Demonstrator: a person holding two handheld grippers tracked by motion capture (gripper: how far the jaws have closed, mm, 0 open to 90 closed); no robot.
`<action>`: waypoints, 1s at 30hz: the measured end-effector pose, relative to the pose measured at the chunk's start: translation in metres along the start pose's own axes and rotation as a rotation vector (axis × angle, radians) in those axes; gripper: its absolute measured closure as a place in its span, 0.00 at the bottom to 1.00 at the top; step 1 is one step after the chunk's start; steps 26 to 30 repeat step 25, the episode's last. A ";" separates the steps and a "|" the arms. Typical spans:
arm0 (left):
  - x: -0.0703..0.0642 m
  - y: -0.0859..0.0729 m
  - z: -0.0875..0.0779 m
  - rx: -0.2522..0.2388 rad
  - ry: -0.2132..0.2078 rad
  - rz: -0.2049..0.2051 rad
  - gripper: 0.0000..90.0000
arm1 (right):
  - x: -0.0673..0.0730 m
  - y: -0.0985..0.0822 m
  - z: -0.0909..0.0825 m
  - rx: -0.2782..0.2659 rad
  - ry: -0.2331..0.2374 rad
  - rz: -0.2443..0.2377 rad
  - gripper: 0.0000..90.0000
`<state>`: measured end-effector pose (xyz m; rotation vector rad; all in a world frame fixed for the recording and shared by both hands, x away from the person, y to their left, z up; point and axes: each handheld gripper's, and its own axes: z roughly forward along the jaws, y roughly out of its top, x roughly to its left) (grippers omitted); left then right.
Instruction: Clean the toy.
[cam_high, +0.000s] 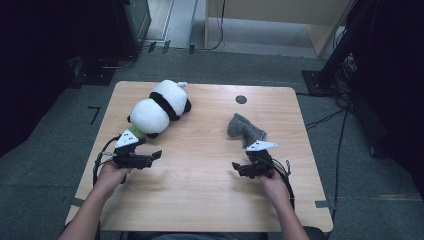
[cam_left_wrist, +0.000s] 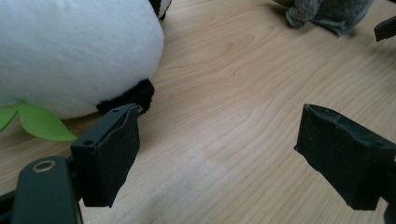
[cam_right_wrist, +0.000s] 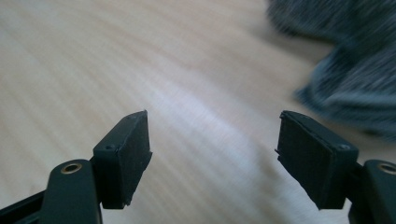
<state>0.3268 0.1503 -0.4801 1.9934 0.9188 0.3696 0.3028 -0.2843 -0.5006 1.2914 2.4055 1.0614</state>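
A black-and-white plush panda (cam_high: 159, 106) lies on the far left of the wooden table (cam_high: 200, 190), with a green leaf (cam_left_wrist: 39, 122) under it. A crumpled grey cloth (cam_high: 244, 129) sits right of centre. My left gripper (cam_high: 155, 156) rests low on the table just in front of the panda (cam_left_wrist: 70, 51), jaws open with nothing between them. My right gripper (cam_high: 236, 167) is low near the cloth (cam_right_wrist: 345, 79), which lies beyond its right jaw; it stands open and empty too.
A small dark round hole (cam_high: 241, 99) marks the table's far side. Grey carpet, cables and dark equipment stands surround the table. Bare wood stretches between the two grippers and toward the near edge.
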 end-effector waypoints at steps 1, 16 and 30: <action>0.001 -0.003 0.001 0.017 -0.002 -0.001 0.15 | 0.000 -0.003 0.001 0.010 0.004 -0.002 0.29; 0.004 -0.023 0.018 0.171 -0.050 0.018 0.16 | -0.006 -0.023 0.005 -0.034 -0.029 -0.143 0.19; 0.005 -0.026 0.020 0.190 -0.050 0.034 0.16 | -0.008 -0.027 0.006 -0.063 -0.030 -0.128 0.14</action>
